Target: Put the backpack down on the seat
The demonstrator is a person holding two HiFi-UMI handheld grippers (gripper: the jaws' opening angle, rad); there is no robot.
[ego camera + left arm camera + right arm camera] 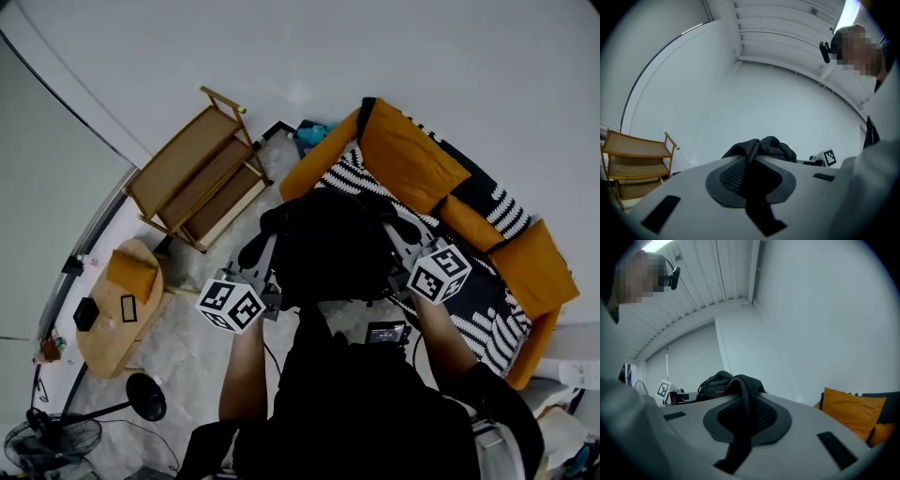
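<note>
Left hand-held gripper [751, 164] is clamped on a fold of black mesh fabric, and right hand-held gripper [743, 404] is clamped on a black strap. Both folds look like parts of the backpack [333, 246], so it's a two-point carry. The backpack hangs between the two grippers, just in front of the person. In the head view it overlaps the near-left end of the sofa [410, 153], over the striped throw [349, 170]. I can't tell its height above the seat, but I judge it's not set down yet. To do the step well: lower both grippers together and level so the load doesn't swing to one side. Aim for the striped throw, right of the orange armrest [314, 167] and short of the back cushions [469, 217]. Hold both grips until the base takes the weight and the fabric goes slack. Then open one side at a time and pull straight back so the fabric doesn't snag on a jaw. The bag is soft and will likely slump, so lean it towards the cushions. The wooden shelf rack [197, 173] sits well left, no clash.
</note>
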